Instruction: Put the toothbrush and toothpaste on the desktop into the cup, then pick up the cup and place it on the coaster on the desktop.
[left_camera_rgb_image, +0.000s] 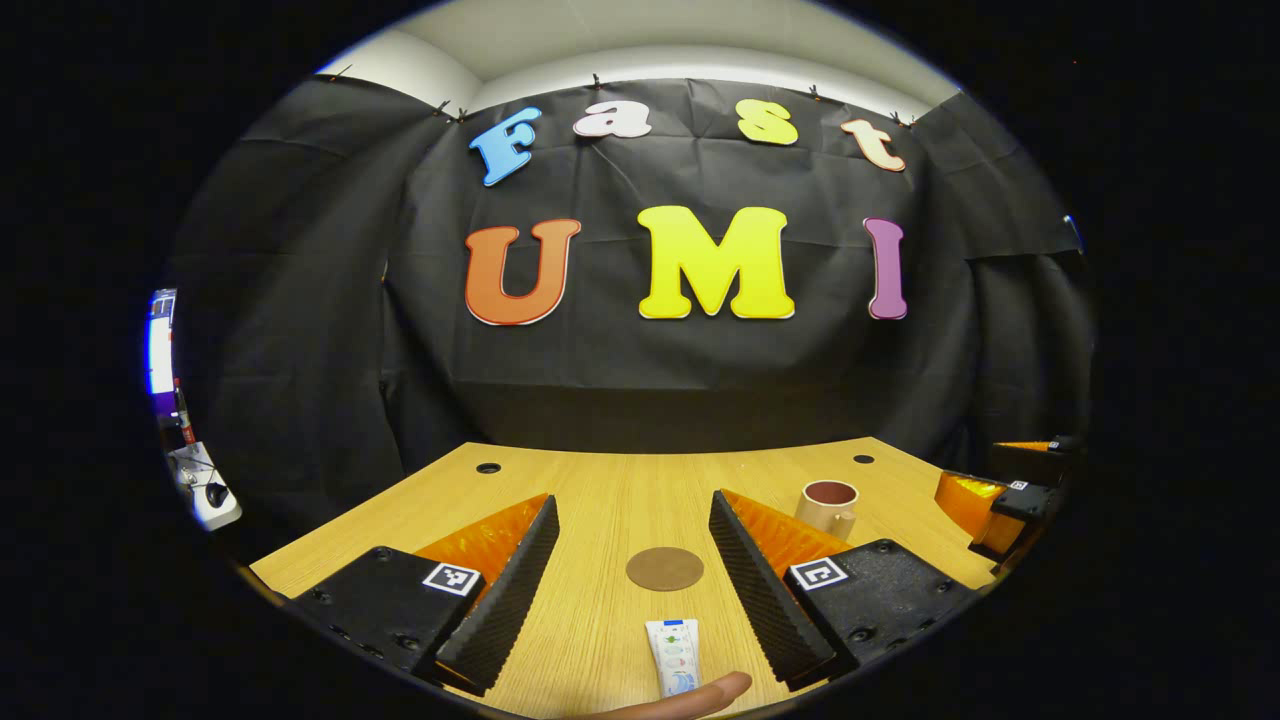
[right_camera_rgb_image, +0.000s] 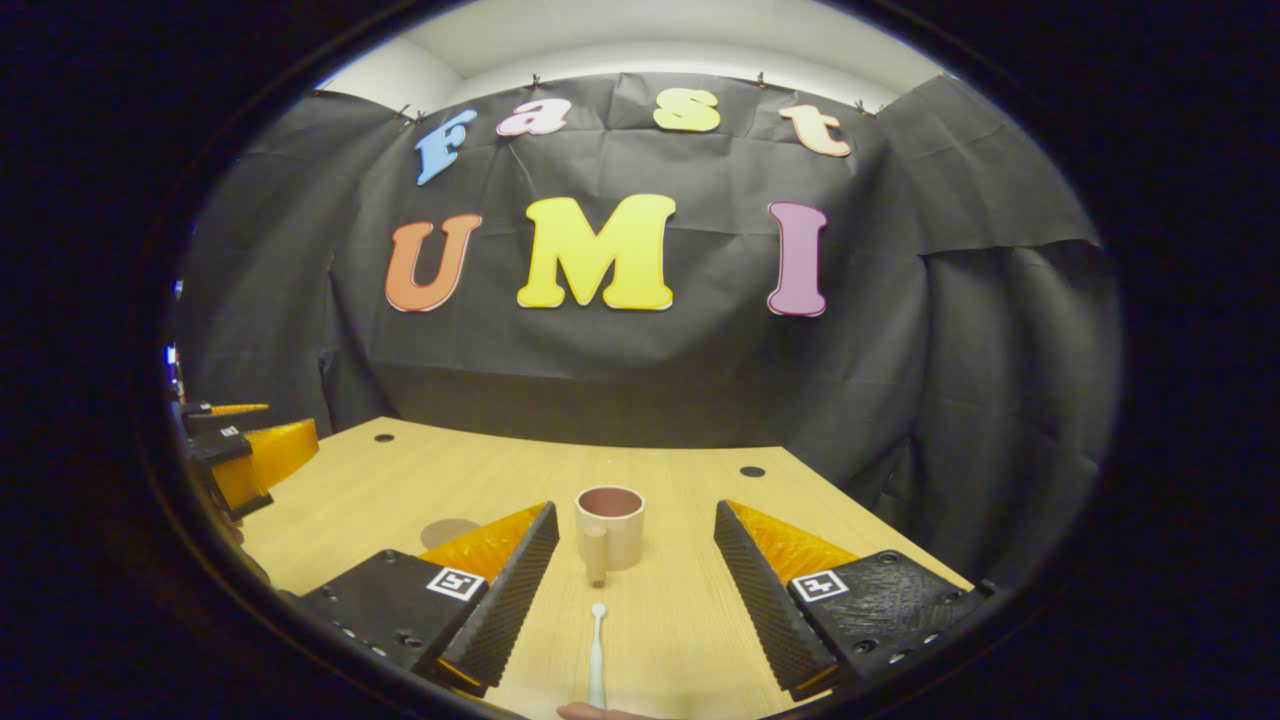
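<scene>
- The left gripper (left_camera_rgb_image: 633, 560) is hovering with its jaws spread wide, gripping nothing; the toothpaste (left_camera_rgb_image: 674, 655) is lying on the desktop (left_camera_rgb_image: 600, 480) between its fingers, the coaster (left_camera_rgb_image: 664, 568) at 12 o'clock from it, the cup (left_camera_rgb_image: 828, 507) at 2 o'clock.
- The right gripper (right_camera_rgb_image: 635, 565) is gaping open too; the toothbrush (right_camera_rgb_image: 597, 655) is lying between its fingers, at 6 o'clock from the cup.

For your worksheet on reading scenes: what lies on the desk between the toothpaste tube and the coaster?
Nothing: in the left gripper view, bare wooden desk separates the toothpaste tube from the coaster.
</scene>
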